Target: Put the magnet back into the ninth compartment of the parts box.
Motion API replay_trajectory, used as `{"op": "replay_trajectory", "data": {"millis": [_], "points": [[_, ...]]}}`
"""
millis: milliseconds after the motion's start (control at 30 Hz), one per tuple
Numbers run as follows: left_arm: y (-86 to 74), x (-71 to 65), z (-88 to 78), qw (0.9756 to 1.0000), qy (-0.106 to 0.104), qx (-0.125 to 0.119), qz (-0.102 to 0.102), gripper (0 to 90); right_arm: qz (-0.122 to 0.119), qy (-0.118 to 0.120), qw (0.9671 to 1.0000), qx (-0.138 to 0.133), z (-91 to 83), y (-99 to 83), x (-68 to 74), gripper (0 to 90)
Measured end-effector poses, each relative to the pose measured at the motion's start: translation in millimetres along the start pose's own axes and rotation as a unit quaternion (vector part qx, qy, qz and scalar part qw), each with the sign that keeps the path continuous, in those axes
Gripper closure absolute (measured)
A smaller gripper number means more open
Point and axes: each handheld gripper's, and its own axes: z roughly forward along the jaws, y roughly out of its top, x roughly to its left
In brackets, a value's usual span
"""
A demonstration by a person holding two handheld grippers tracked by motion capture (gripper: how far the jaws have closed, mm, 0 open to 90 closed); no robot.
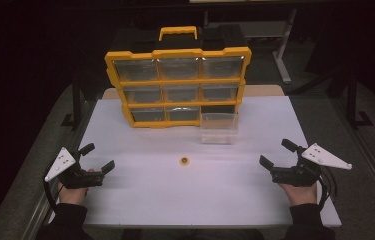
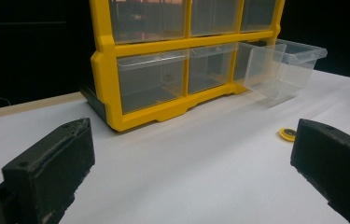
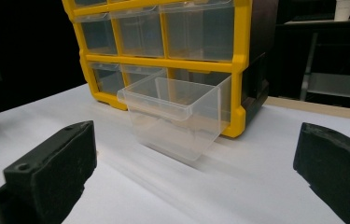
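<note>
Both the left gripper (image 1: 96,157) and right gripper (image 1: 276,152) rest wide apart near the table's (image 1: 140,200) front corners, jaws spread, holding nothing. Between them lies a small yellow disc (image 1: 185,160), perhaps a washer, on bare tabletop; the clear drawer (image 1: 218,128) sits pulled out before the yellow cabinet (image 1: 177,86).

Clear drawer (image 1: 218,128) blocks cabinet (image 1: 177,85); tabletop (image 1: 145,195) nearer lies open.

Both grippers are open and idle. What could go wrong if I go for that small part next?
The small yellow round part lies flat on the white table, so open jaws may skid it away. The clear plastic drawer, pulled out of the yellow organizer cabinet, could get knocked by the right gripper.
</note>
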Motion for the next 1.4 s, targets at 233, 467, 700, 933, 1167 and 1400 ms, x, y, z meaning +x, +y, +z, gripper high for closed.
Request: {"op": "replay_trajectory", "data": {"millis": [233,467,700,933,1167,1400], "points": [[-0.8,-1.7,1.3,0.9999,0.001,0.010,0.007,0.0,-0.004,-0.001,1.0000,0.009,0.6,-0.3,3.4,0.0],[-1.6,-3.4,0.8,0.9998,0.002,0.013,0.012,0.0,-0.004,-0.002,0.9999,0.016,5.5,3.0,7.1,0.0],[-1.8,-4.1,0.5,0.9999,0.001,0.010,0.012,0.0,-0.017,0.012,0.9989,0.042,15.3,6.0,13.2,0.0],[-2.4,-3.4,-0.2,0.9999,0.004,0.009,0.009,0.0,-0.026,0.021,0.9982,0.050,19.7,10.6,18.4,0.0],[-2.9,-2.6,-0.3,0.9999,0.006,0.008,0.006,0.0,-0.035,0.030,0.9972,0.059,24.8,15.0,22.6,0.0],[-3.0,-1.3,-2.0,0.9999,0.014,0.005,0.002,0.0,-0.042,0.040,0.9957,0.072,30.6,18.2,26.7,0.0]]}}
